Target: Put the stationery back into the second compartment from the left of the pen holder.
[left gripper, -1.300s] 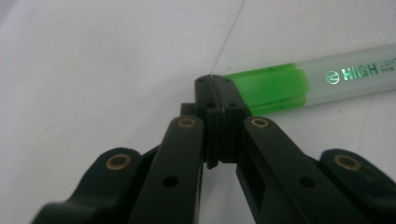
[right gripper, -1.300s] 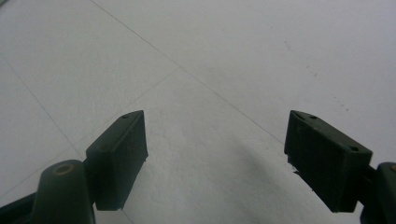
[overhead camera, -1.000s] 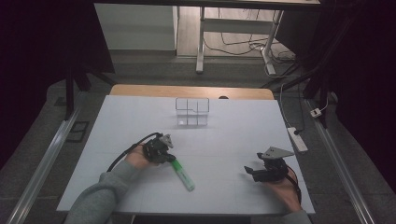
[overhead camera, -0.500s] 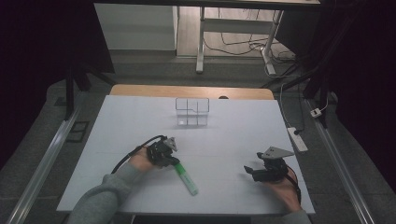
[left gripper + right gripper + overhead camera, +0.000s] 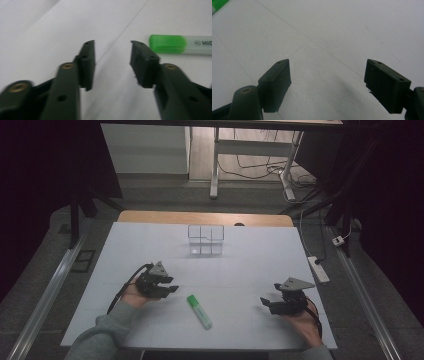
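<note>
The white surface carries a clear divided box at its far side. The left gripper has just been opening, nothing between its jaws; the right gripper stands wide and empty. Between them, just beside the left gripper, lies the green highlighter.

On the table, the marker lies near the front edge, between the left gripper and the right gripper, nearer the left one, just beside its tips. The clear box stands well behind them, near the far edge. A power strip lies off the table's right side.
</note>
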`<act>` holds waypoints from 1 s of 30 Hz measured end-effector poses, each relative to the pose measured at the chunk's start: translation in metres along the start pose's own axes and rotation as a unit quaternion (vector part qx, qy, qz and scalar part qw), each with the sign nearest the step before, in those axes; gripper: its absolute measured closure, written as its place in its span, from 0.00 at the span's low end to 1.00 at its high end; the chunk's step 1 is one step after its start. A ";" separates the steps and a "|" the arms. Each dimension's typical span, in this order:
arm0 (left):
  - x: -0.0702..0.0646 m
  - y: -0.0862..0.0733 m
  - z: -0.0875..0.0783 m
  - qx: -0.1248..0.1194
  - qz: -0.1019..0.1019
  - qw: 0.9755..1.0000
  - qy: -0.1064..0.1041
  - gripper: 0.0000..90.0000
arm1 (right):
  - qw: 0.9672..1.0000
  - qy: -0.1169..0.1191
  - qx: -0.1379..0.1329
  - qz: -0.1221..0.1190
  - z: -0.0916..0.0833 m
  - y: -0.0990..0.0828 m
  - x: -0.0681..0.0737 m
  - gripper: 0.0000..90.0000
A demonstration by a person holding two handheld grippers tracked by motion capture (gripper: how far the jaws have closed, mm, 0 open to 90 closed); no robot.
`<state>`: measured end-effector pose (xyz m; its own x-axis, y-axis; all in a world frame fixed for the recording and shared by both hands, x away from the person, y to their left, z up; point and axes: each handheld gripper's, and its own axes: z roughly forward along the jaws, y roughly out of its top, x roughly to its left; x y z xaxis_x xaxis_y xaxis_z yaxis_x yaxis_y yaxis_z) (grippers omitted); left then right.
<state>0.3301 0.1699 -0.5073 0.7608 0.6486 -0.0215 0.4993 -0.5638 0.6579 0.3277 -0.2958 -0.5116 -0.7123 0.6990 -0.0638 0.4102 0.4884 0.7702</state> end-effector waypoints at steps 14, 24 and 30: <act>-0.003 -0.048 -0.032 -0.020 -0.040 0.998 0.038 0.43 | 0.999 0.036 0.002 0.006 0.004 0.008 0.009 0.26; -0.005 -0.066 -0.042 -0.032 -0.053 0.997 0.055 0.40 | 0.998 0.060 0.004 0.003 0.011 0.024 0.025 0.27; -0.003 -0.067 -0.043 -0.036 -0.057 0.996 0.058 0.40 | 0.997 0.080 0.009 0.003 0.020 0.037 0.038 0.28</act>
<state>0.2765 0.2281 -0.5191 0.6450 0.7641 -0.0149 0.5457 -0.4468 0.7089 0.3270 -0.2412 -0.4981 -0.7914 0.6096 0.0443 0.4233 0.4943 0.7593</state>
